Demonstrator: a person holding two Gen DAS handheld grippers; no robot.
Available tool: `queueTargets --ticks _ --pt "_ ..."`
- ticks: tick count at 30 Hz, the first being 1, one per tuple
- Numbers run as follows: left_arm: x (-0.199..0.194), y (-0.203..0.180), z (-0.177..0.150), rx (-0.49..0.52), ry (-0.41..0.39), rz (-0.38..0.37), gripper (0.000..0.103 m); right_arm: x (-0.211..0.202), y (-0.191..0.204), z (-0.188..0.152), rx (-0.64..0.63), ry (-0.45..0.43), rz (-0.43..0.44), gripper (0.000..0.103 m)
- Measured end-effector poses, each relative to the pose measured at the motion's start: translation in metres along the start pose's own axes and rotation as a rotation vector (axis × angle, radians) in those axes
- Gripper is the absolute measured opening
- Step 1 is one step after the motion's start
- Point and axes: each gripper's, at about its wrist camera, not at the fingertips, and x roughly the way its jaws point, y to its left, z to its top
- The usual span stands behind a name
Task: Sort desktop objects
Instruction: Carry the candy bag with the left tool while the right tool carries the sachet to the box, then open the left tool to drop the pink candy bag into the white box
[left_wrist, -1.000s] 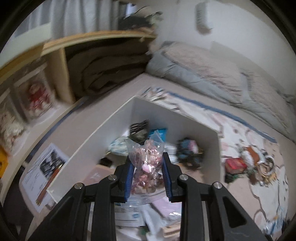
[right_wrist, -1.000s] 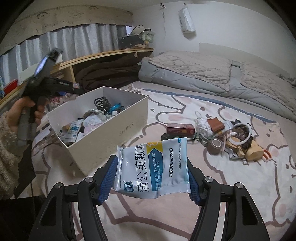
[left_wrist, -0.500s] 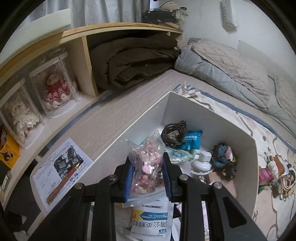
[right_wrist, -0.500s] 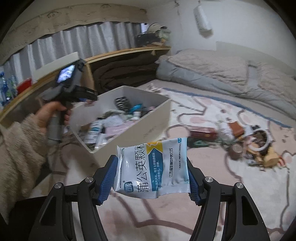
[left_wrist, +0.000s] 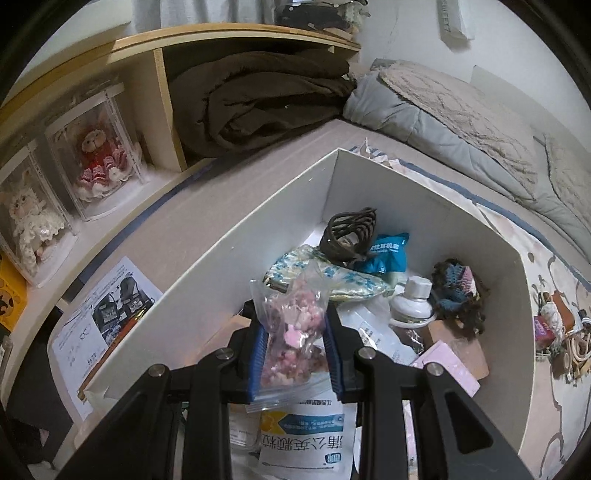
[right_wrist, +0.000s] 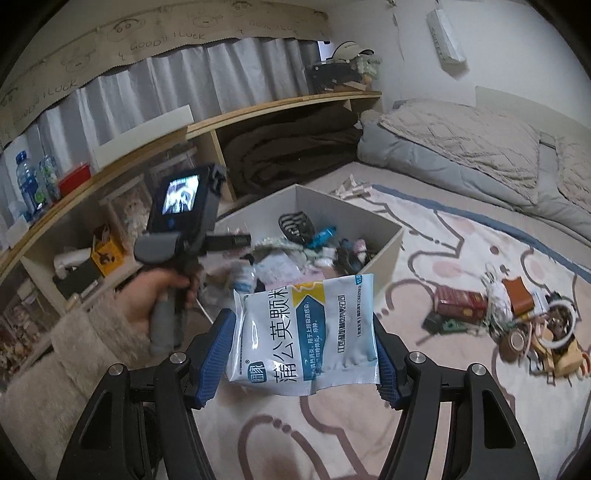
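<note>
Blue-padded jaws of the left gripper are clamped on a clear zip bag of pink and white sweets, held just above the open white cardboard box on the bed. The right gripper, a little short of the box, has its jaws closed across the width of a white-and-blue foil sachet printed with Chinese characters. Inside the box, beyond the zip bag toward 12 to 2 o'clock, lie a brown claw hair clip, a blue snack packet, a white-capped bottle and a dark knitted scrunchie. The sort looks roughly halfway: the box is well filled, two items are in transit, and a heap of unsorted trinkets waits at 3 o'clock on the patterned bedspread.
</note>
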Motion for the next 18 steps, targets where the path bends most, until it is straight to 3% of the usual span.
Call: queueTargets --ticks 5,18 --pt "-0.002 0.000 0.002 0.031 -0.016 0.014 0.029 0.016 -0.003 0.019 0.047 0.020 0.018 0.068" --pt "-0.002 0.010 0.002 0.032 -0.017 -0.001 0.029 0.058 -0.005 0.061 0.102 0.019 -0.052 0.068"
